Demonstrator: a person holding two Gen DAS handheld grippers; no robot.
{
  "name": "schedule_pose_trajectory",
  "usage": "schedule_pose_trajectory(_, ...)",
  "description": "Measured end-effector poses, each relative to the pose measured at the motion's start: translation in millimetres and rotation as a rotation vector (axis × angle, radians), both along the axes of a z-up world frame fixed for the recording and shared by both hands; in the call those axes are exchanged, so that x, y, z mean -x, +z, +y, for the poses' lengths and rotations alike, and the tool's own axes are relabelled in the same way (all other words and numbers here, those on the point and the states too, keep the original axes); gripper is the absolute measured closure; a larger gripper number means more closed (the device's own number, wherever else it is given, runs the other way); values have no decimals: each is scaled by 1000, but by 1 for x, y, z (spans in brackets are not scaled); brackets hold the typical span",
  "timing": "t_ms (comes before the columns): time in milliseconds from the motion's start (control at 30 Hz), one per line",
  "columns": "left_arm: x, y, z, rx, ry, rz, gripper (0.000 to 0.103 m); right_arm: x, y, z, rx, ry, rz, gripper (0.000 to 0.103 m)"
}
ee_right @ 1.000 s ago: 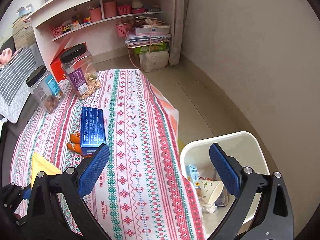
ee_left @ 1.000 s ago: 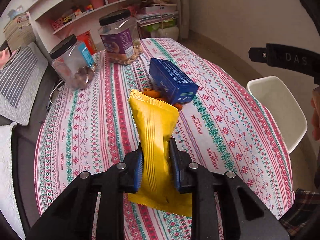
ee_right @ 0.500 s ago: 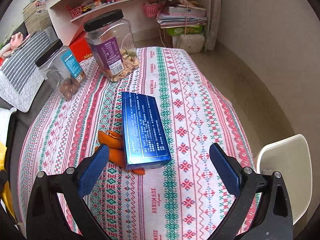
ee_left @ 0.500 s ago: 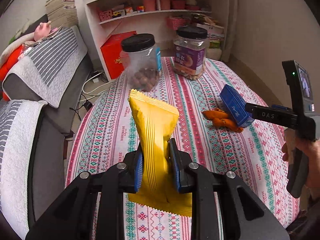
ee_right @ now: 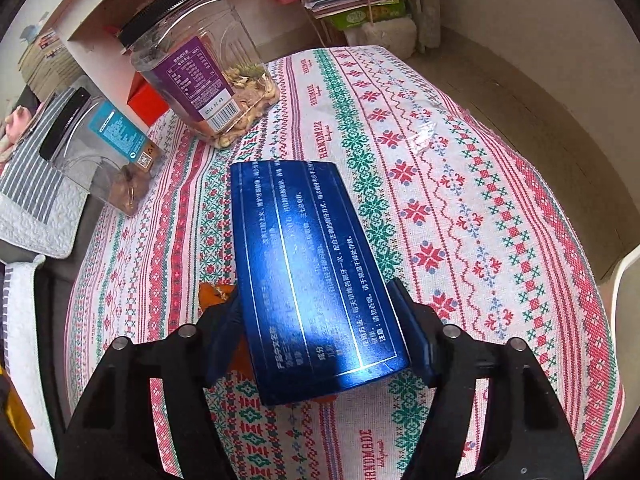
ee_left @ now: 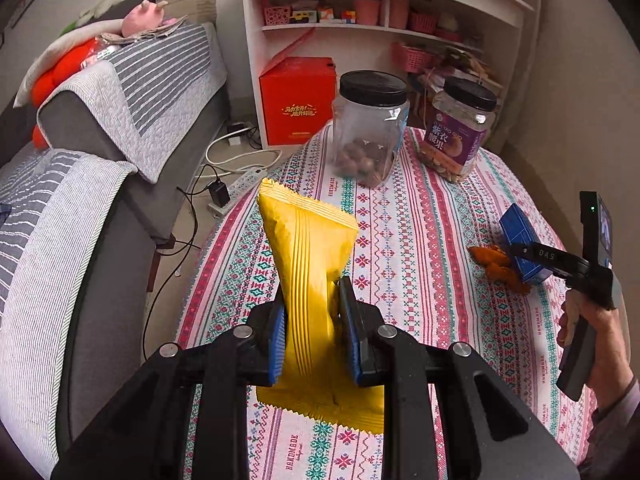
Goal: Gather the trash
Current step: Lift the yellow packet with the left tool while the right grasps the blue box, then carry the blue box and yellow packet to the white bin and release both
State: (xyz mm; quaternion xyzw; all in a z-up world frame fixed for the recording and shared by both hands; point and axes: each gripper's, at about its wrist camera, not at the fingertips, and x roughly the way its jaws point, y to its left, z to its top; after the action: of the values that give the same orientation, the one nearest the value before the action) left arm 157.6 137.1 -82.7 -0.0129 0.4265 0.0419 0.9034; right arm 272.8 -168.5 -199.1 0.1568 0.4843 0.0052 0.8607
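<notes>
The left tongs [ee_left: 312, 332] are clenched on a yellow snack wrapper [ee_left: 310, 264], pinched across its lower middle, so its long axis runs straight away from them, crimped top edge far and up, bottom seam hanging near. It looks light, thin and crinkly; it would fold or slide under a loose hold, so a pinch across the flat faces near the middle, as here, suits it.

The right tongs [ee_right: 320, 332] have just been closing, and the blue box [ee_right: 304, 264] now sits between their blue pads, which meet its long side walls near its close end. The box lies flat on the worktop [ee_right: 460, 208], its long axis pointing away from these tongs and leaning slightly left, printed face up. It seems a stiff, light carton with a glossy skin that could slip; gripping the two long side walls is the sound choice. Just left of and under its near end lies orange peel [ee_right: 216, 292], touching it. Two lidded jars stand beyond.
</notes>
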Motion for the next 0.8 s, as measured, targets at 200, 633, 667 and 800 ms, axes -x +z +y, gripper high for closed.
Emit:
schedule_pose_trajectory(200, 2, 9, 8, 22, 40, -38, 79, 15, 35, 27, 56, 65, -117, 49)
schedule_pose_trajectory(633, 15, 39, 15, 43, 116, -173, 79, 94, 121, 88, 160, 207, -415, 49)
schedule_pose_trajectory(667, 16, 40, 15, 45, 117, -176, 79, 98, 126, 89, 164, 212, -427, 49)
schedule_pose_trajectory(800, 18, 44, 9, 50, 109, -187, 79, 111, 139, 88, 179, 226, -464, 49)
